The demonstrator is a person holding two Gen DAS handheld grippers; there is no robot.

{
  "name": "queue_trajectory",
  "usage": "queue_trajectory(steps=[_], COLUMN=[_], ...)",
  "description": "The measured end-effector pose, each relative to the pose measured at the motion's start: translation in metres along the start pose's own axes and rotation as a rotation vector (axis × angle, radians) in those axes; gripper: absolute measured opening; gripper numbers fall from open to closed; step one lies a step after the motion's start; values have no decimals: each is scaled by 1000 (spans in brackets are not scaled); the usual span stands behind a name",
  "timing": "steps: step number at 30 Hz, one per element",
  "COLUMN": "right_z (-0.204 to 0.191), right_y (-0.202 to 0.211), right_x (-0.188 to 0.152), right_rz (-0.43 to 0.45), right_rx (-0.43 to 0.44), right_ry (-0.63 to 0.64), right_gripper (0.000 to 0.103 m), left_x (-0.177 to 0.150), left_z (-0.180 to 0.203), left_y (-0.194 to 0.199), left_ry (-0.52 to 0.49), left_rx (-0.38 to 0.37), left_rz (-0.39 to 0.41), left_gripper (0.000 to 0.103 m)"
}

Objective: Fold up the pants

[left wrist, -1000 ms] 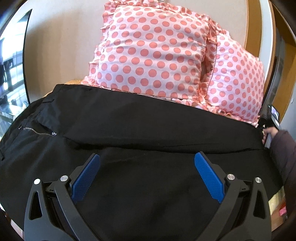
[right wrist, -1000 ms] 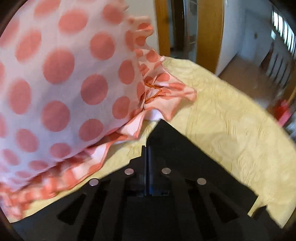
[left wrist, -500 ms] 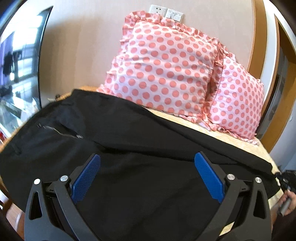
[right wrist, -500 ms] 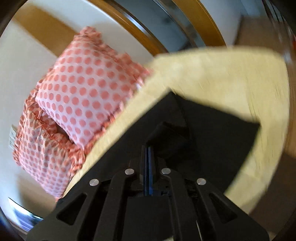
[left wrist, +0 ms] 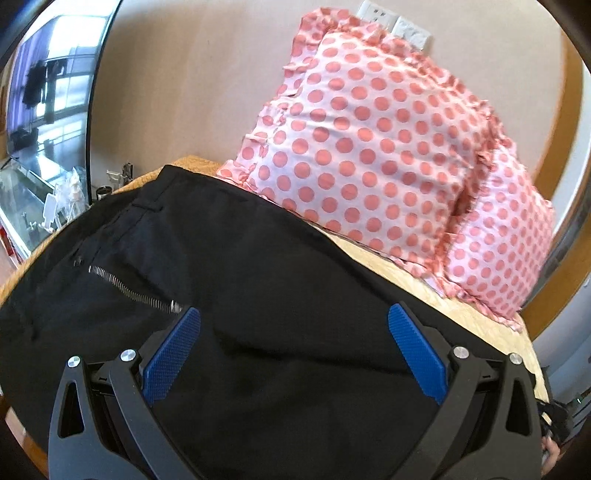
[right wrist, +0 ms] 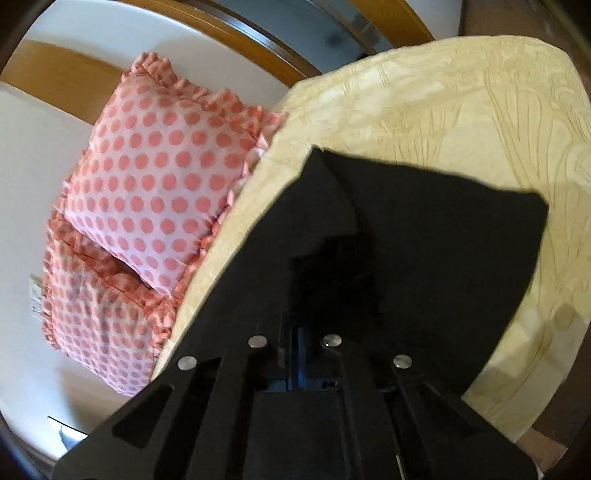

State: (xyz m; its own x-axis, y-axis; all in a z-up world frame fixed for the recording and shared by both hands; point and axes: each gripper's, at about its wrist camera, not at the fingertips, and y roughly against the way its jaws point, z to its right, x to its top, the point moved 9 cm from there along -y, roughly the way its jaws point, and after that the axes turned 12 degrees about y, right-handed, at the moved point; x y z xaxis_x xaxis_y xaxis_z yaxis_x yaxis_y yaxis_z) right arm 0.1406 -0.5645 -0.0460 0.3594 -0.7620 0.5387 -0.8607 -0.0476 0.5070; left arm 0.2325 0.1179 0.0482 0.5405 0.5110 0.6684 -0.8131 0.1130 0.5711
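The black pants lie spread across the yellow bedspread, and everything else is placed against them. Their waist end sits toward the left of the left wrist view, where a metal zipper runs diagonally through the dark cloth, just beyond the left-hand blue pad.

The left gripper hangs over the middle of the pants with its fingers spread wide — the two blue ribbed pads stand well apart and nothing is caught between them. Whether the pads actually touch the fabric is hard to judge from this angle.

The right gripper is at the opposite end of the pants, its fingers drawn together on a raised fold of the black cloth near the leg hem; the fabric is bunched up in front of it, with one hem corner peaked up above the cloth that lies flat on the bedspread.

Beyond the far edge of the pants, two pink polka-dot pillows lean against the wall, the nearer frill just beside the black cloth. Above them — on the wall — sits a white socket plate.
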Motion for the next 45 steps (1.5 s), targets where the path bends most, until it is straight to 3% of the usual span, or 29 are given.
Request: queue_trajectory(steps=[3,6,11,14,16,17,18,21,25,27,28,30,33,36,45], right_z=[1,2,4,3,3,2,1,0,1,6,9,18,32,39,54], right_y=[21,21,16,14,14,13,13,14,27,36,38,36,27,22,26], right_x=[15,17,17,18,18,18,19,22,31,37,38,35,25,19,19], right_rz=[75,74,66,61,62,61,60,64,107,131,133,115,63,43,8], right_rx=[9,16,23,23,23,28,32,38,42,34,31,8,-35,-51,-68], right_ry=[25,24,13,21,27,31,33,46,76,89,86,73,49,34,3], right_gripper=[1,1,1,1,1,2,2,2,2,2,2,2,2,2,2], left_x=[19,35,49,55,58,57,56,60,58,42,18,-24,-87,-118,-116], left_z=[-3,-9,-15,-17,-23,-26,-31,-35,-35,-45,-60,-83,-121,-144,-134], left_y=[-29,-64,-145,-182,-198,-204,-205,-170,-50,9,46,80,93,87,88], left_ry=[29,100,245,244,232,231,242,274,218,214,226,247,280,319,284], left_rx=[48,75,154,243,305,309,314,261,112,58,40,59,124,145,121], left_rz=[-40,-111,-266,-303,-310,-332,-350,-292,-132,-82,-69,-77,-111,-140,-114], left_gripper=[102,100,82,75,46,19,12,9,8,8,9,9,9,8,10])
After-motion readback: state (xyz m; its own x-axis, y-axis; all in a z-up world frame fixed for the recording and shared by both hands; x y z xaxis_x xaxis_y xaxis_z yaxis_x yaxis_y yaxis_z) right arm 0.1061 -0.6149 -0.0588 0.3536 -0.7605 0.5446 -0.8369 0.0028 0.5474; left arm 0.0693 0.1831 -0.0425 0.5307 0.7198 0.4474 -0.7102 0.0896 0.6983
